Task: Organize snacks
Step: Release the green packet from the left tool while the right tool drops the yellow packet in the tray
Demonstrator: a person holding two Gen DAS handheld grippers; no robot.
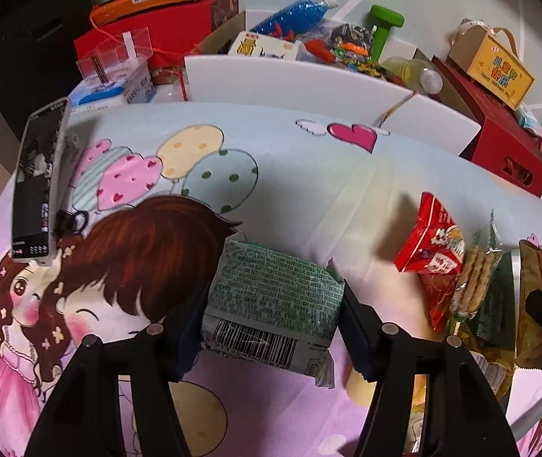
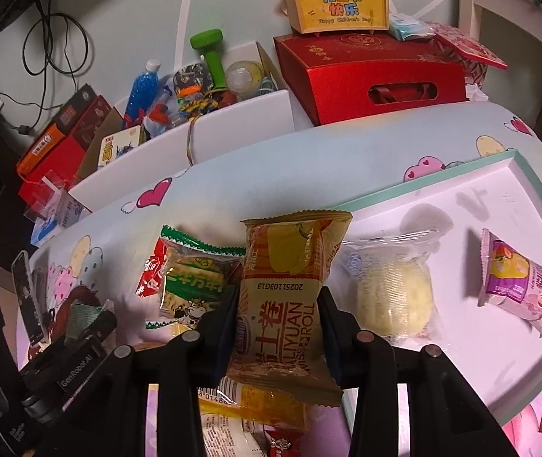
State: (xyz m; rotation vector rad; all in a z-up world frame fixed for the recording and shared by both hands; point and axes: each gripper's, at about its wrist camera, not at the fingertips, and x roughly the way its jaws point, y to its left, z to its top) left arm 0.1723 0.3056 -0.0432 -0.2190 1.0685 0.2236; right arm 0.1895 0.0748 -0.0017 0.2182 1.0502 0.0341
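— What do the left tongs hold?
— They clamp a green packet, its back showing fine print and a barcode, above the cartoon-printed table.
— And the right tongs?
— They pinch a golden Swiss roll packet upright, beside the white tray near the table's right edge.

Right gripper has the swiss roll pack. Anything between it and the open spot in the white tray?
Nothing visible blocks it. The right gripper holds the swiss roll pack just left of the tray. Inside lie a pale round bun and a purple packet, with bare floor behind and between them.
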